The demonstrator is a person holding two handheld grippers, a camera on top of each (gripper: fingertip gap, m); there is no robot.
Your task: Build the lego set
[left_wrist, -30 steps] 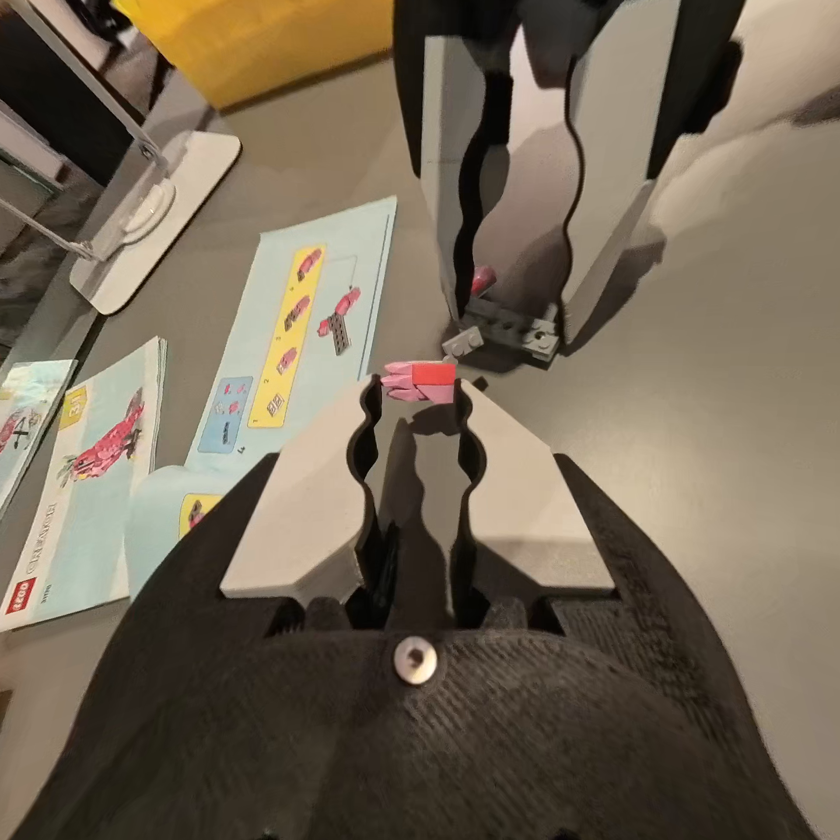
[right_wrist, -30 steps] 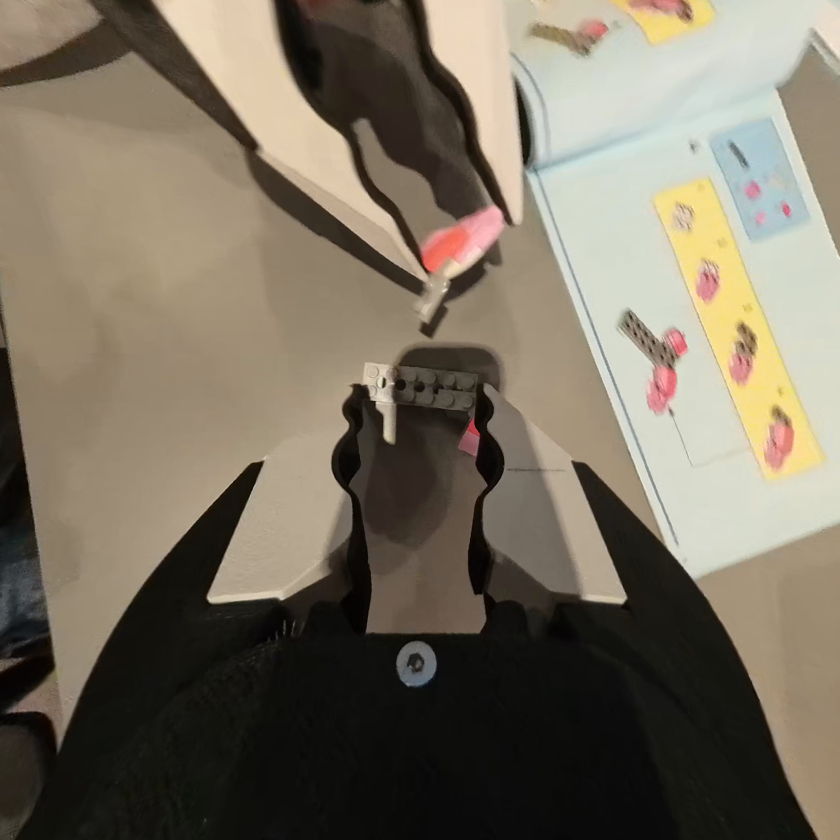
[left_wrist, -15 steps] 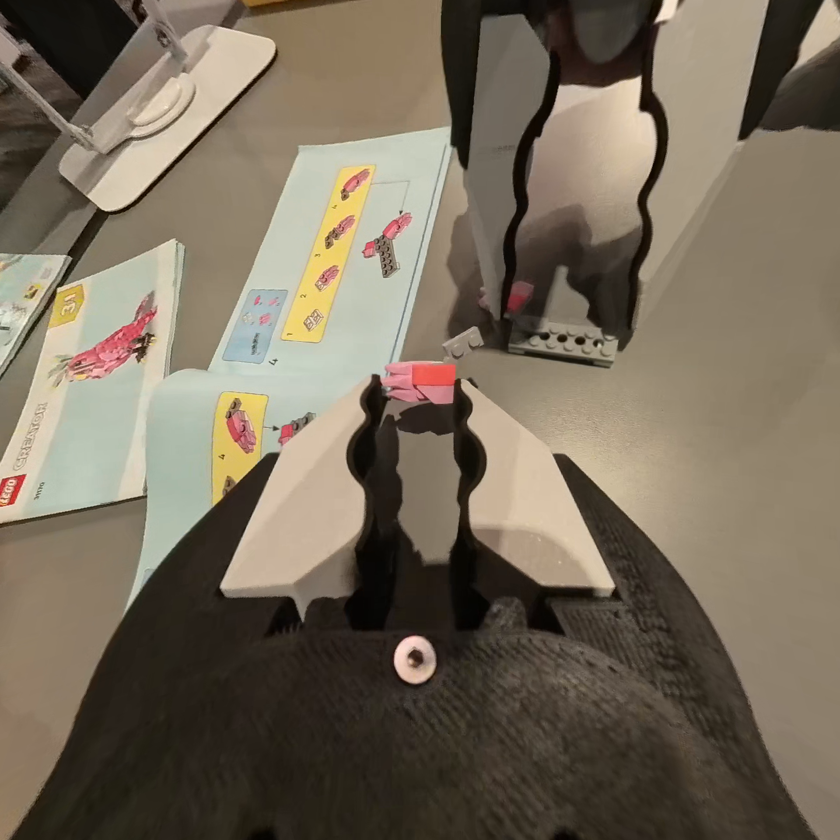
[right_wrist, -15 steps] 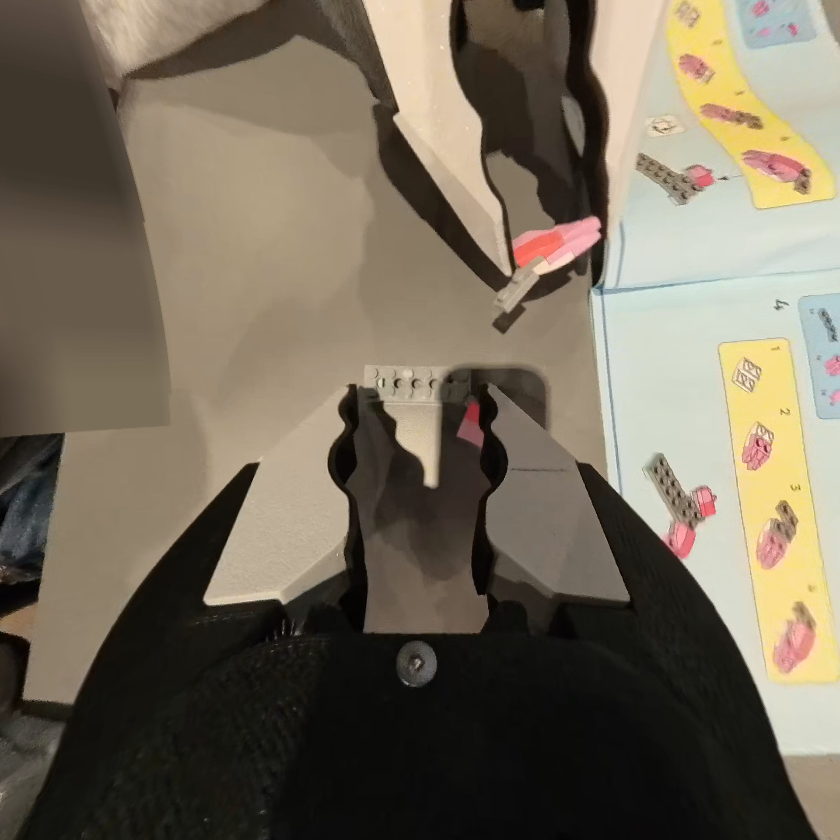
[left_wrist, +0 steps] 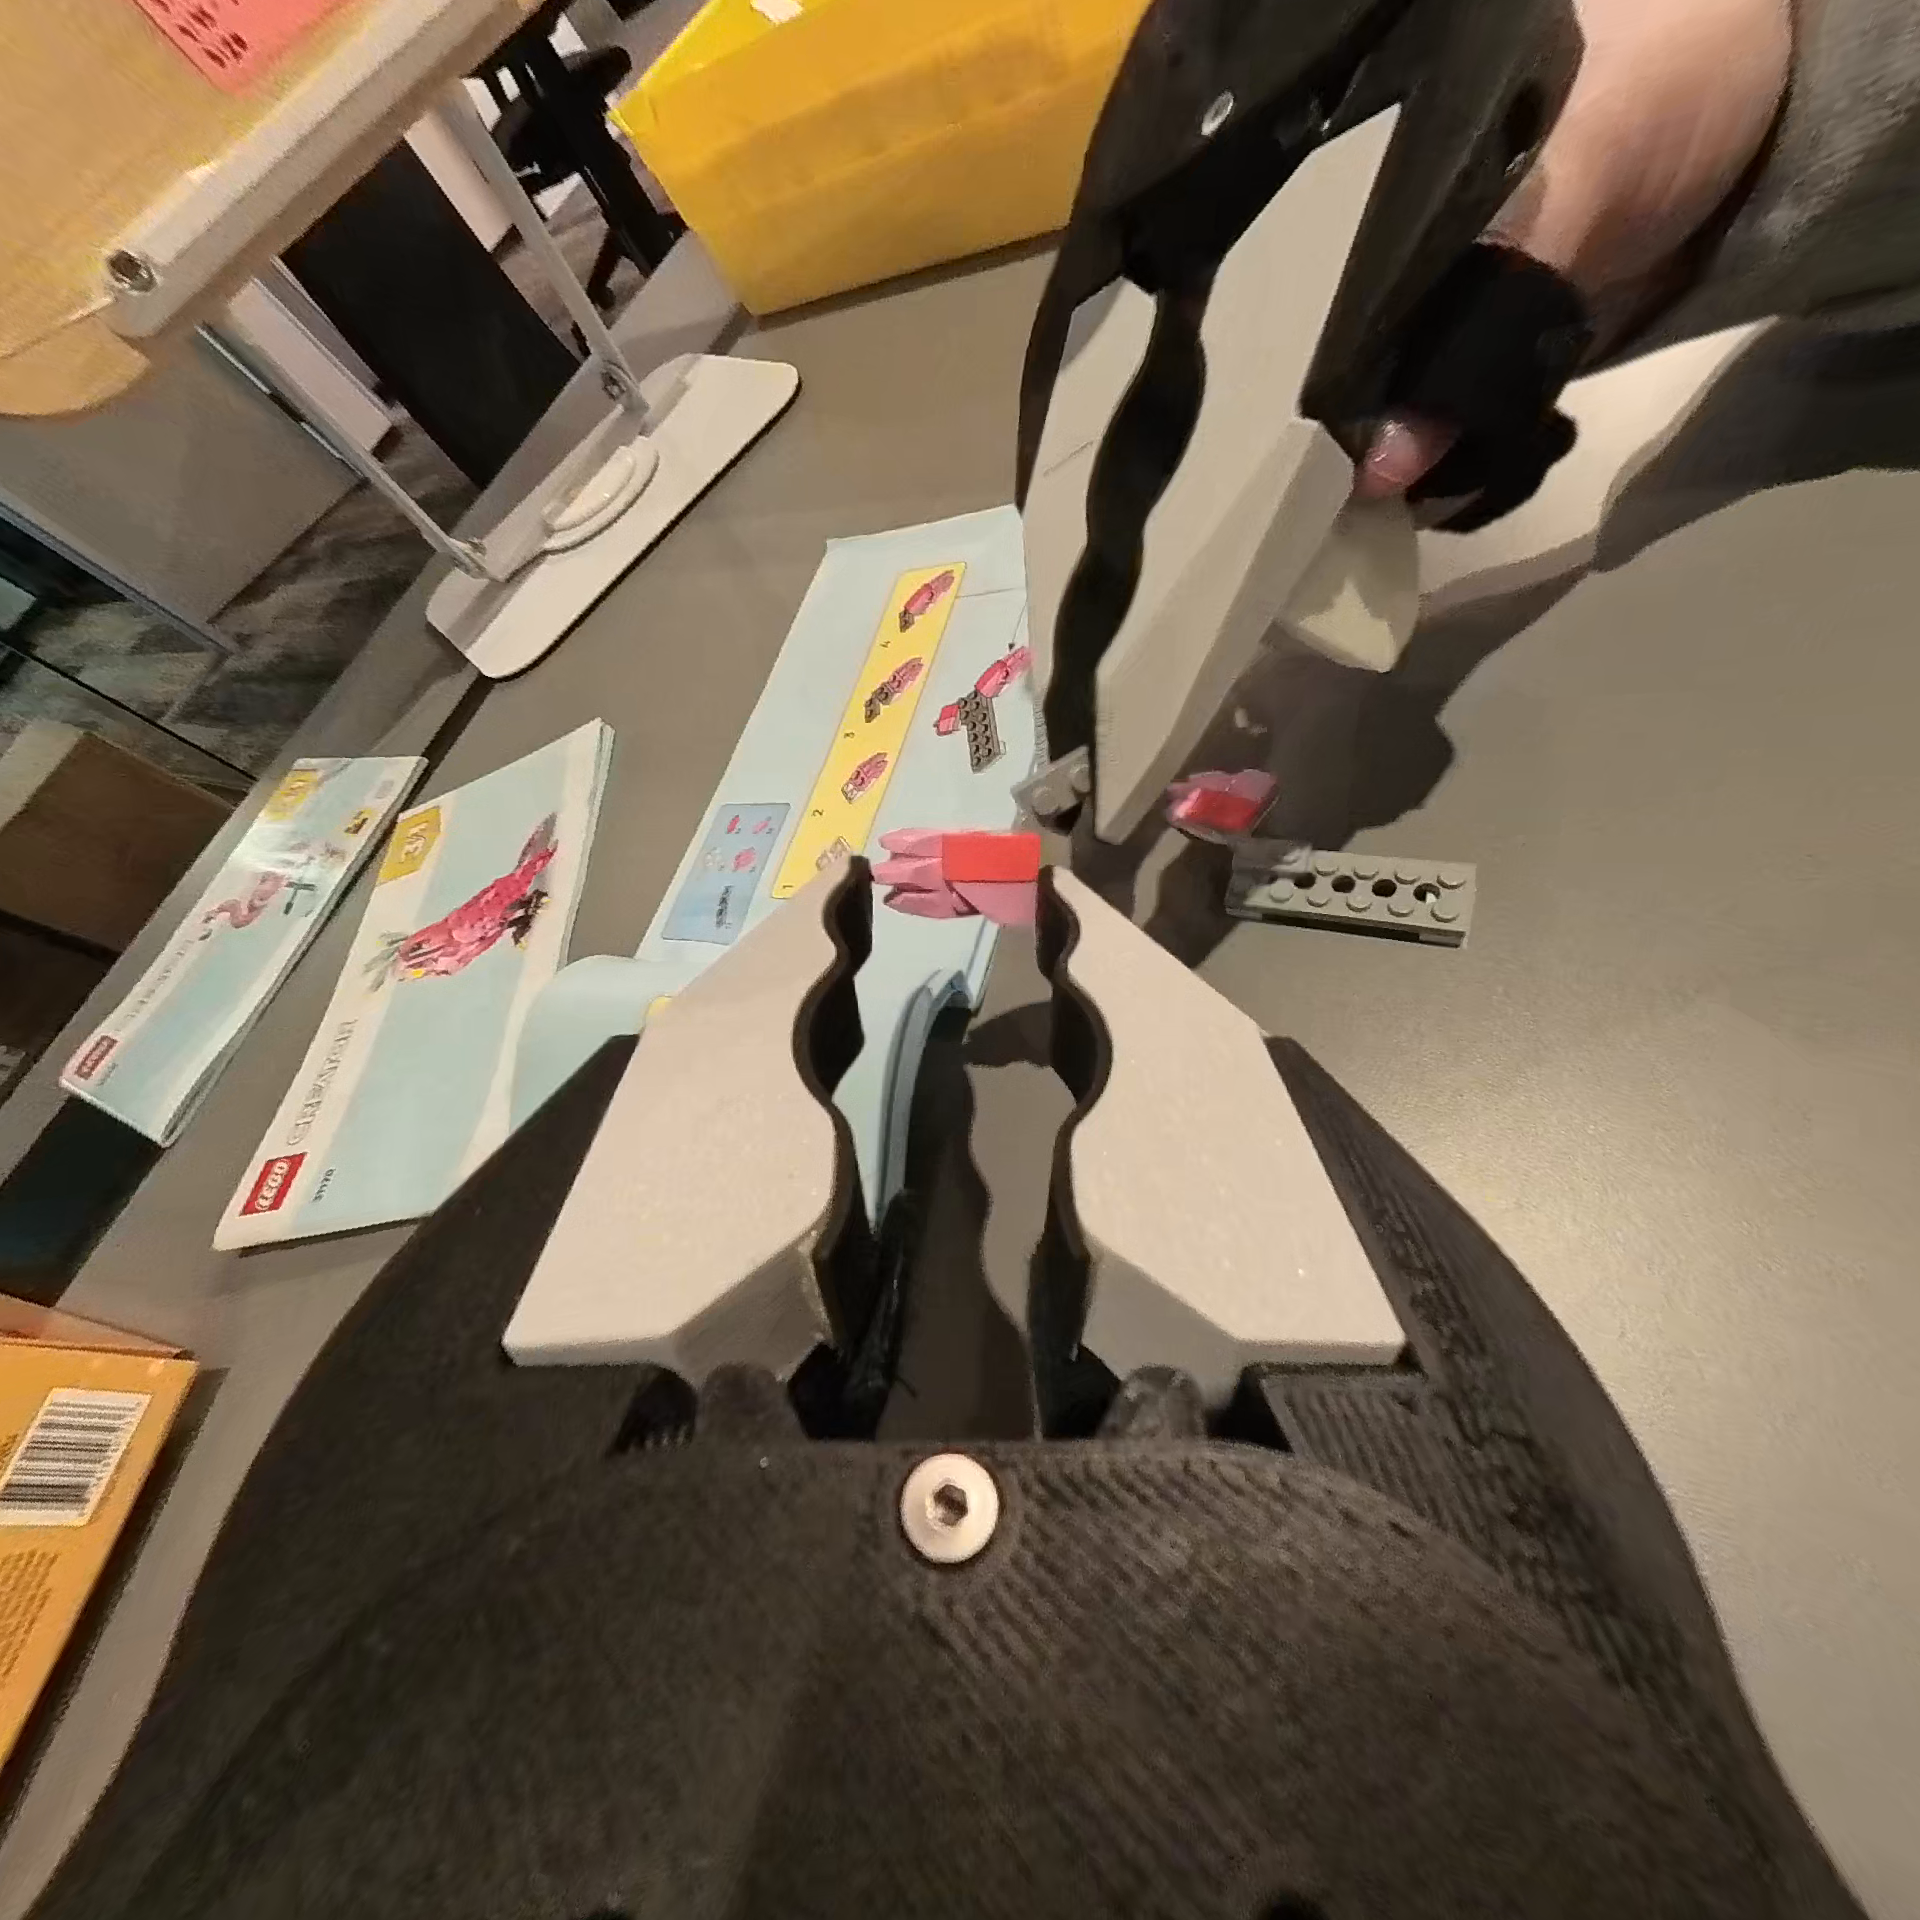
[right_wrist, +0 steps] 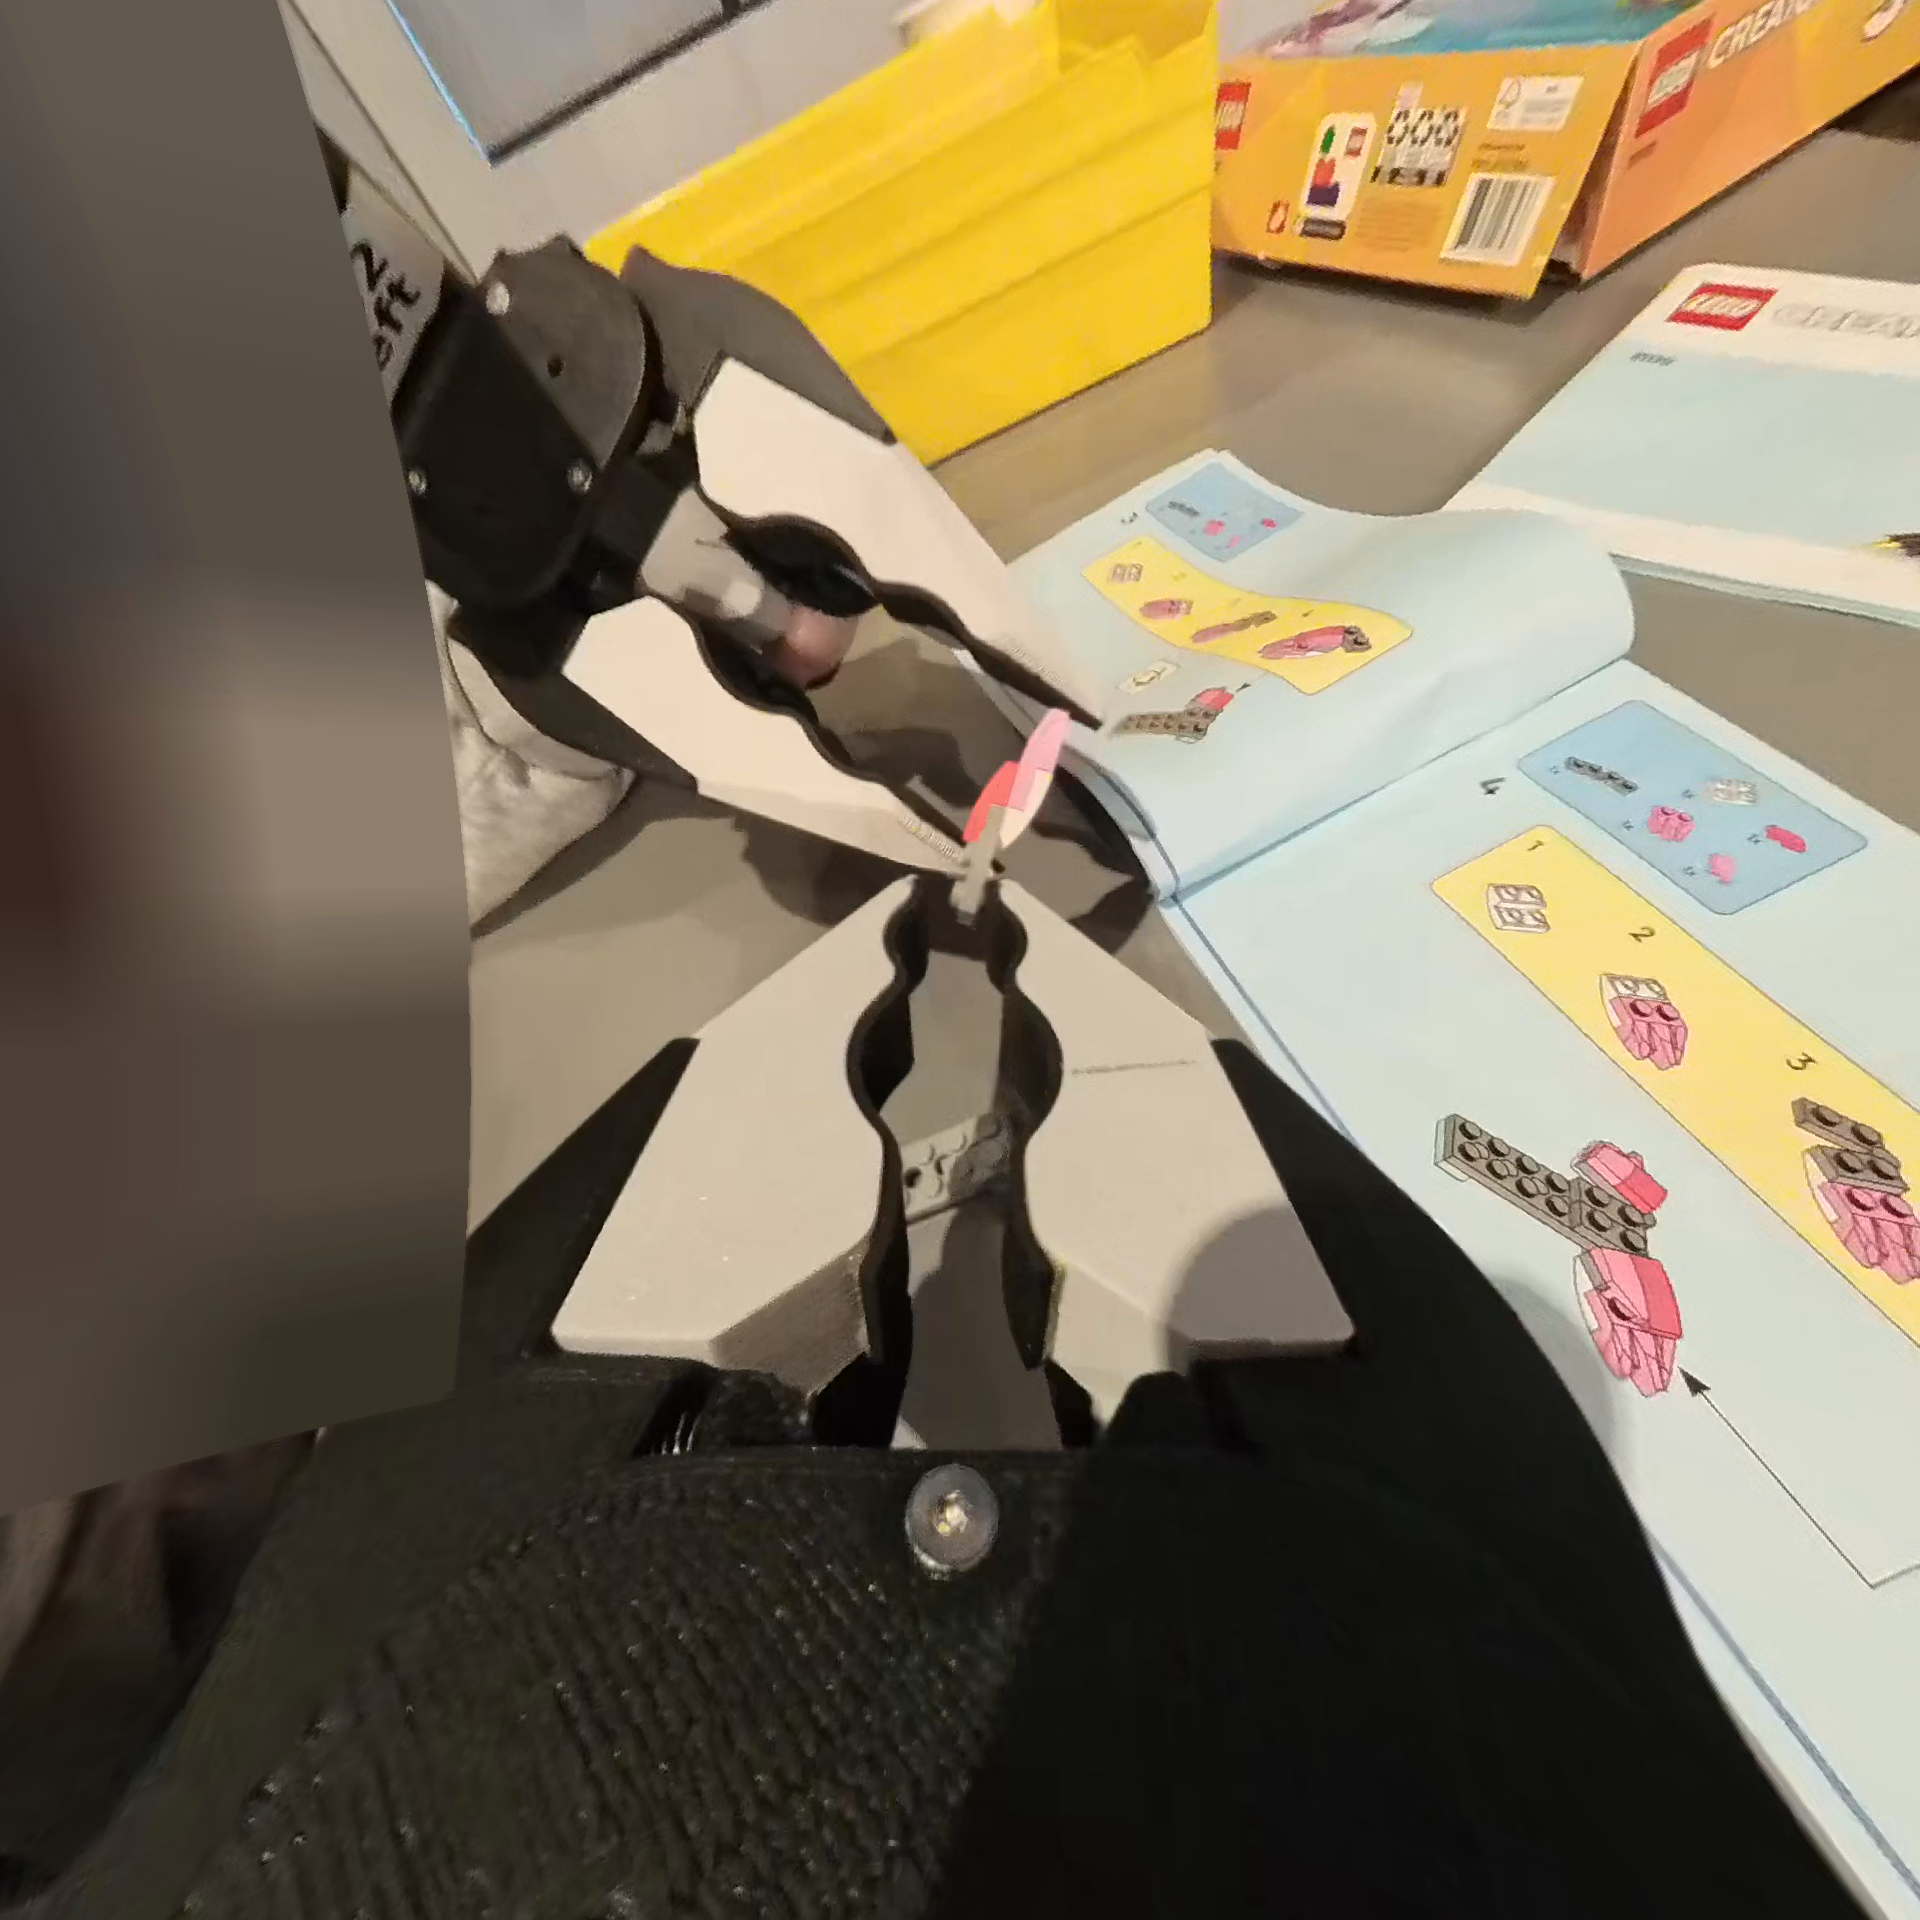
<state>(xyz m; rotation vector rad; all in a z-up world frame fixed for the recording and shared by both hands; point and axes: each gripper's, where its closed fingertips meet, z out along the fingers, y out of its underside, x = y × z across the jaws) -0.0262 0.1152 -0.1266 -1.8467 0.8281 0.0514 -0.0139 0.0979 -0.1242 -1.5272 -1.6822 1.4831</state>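
My left gripper [left_wrist: 951, 883] is shut on a pink and red brick assembly [left_wrist: 961, 883] and holds it above the grey table. A small grey plate [left_wrist: 1055, 795] sticks out from the assembly's far end. My right gripper [right_wrist: 971, 894] meets it tip to tip and is shut on that small grey plate [right_wrist: 977, 873], just under the pink assembly [right_wrist: 1018, 790]. A long dark grey plate [left_wrist: 1351, 896] and a pink and red piece [left_wrist: 1221, 802] lie on the table beneath the right gripper [left_wrist: 1075, 795]. The long plate [right_wrist: 956, 1164] shows between the right fingers.
An open instruction booklet [right_wrist: 1558, 935] lies beside the grippers, with more booklets [left_wrist: 447, 935] to the left. A yellow bin [right_wrist: 987, 229] and an orange set box [right_wrist: 1507, 156] stand at the back. A white lamp base [left_wrist: 623, 499] is at the far left. The grippers are tip to tip, or close to it.
My right gripper let go of the long grey plate, which now lies on the table. It rose and closed on the small grey plate on the left gripper's pink assembly.
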